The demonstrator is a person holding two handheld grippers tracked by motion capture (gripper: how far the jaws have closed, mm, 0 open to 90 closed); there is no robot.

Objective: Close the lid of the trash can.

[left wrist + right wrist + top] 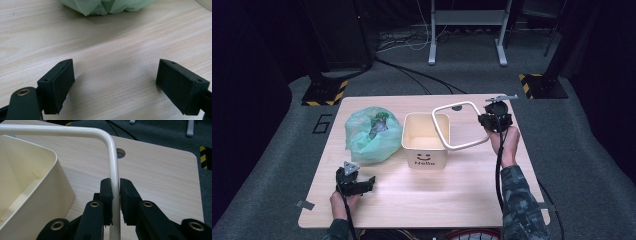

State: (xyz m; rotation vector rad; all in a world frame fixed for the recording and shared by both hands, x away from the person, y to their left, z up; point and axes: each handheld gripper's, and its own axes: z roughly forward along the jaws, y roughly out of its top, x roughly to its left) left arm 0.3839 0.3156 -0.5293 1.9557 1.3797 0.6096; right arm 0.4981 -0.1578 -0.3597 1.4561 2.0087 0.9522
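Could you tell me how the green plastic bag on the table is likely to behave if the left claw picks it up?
The green bag looks thin and crumpled, so it will probably be floppy and sag around its contents. It bulges loosely, so it seems light for its size. The open left claw might slip on the smooth film unless it pinches a gathered fold.

Green bag (373,134) on wooden table (452,195); grey carpet (272,165).

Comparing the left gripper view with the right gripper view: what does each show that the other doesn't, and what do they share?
Left gripper view alone: the green bag at the top edge, and the left gripper with jaws wide apart over bare wood. Right gripper view alone: the right gripper clamped on the cream ring frame, the cream bin beside it, and a round hole in the tabletop. Both: the wooden table.
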